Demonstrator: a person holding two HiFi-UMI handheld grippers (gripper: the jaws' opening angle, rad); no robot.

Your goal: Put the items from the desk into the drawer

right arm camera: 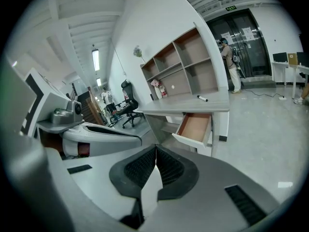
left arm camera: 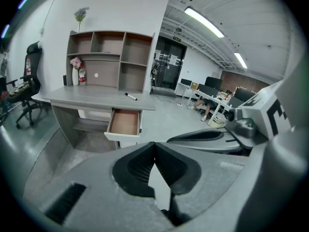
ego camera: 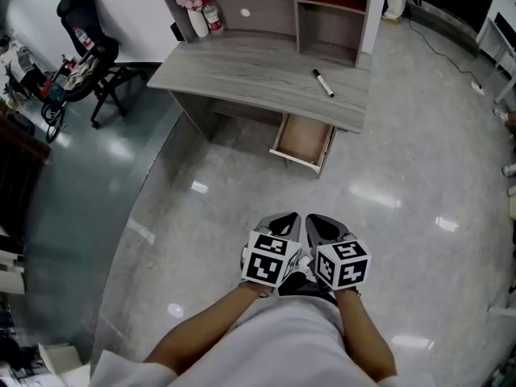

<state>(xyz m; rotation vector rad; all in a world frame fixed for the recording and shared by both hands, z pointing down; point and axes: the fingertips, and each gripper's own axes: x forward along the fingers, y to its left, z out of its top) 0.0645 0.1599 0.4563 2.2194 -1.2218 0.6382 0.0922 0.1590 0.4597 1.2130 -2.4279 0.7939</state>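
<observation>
The left gripper (ego camera: 284, 222) and right gripper (ego camera: 316, 224) sit side by side, fingers closed and empty, well apart from the far tabletop (ego camera: 242, 71) bearing a marker (ego camera: 322, 83) above an open drawer (ego camera: 304, 141).

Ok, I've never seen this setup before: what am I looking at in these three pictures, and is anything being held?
No robot here: a person holds a two-jaw clamp in each hand, the left gripper and the right gripper. The head view comes from a camera on the person's head, looking down. The two gripper views ride on the grippers and look along their jaws. Both pairs of jaws are closed together with nothing between them. Ahead stands the desk, with a marker lying on top and the drawer beneath pulled open, seemingly empty. A vase and a bottle stand at the back.
</observation>
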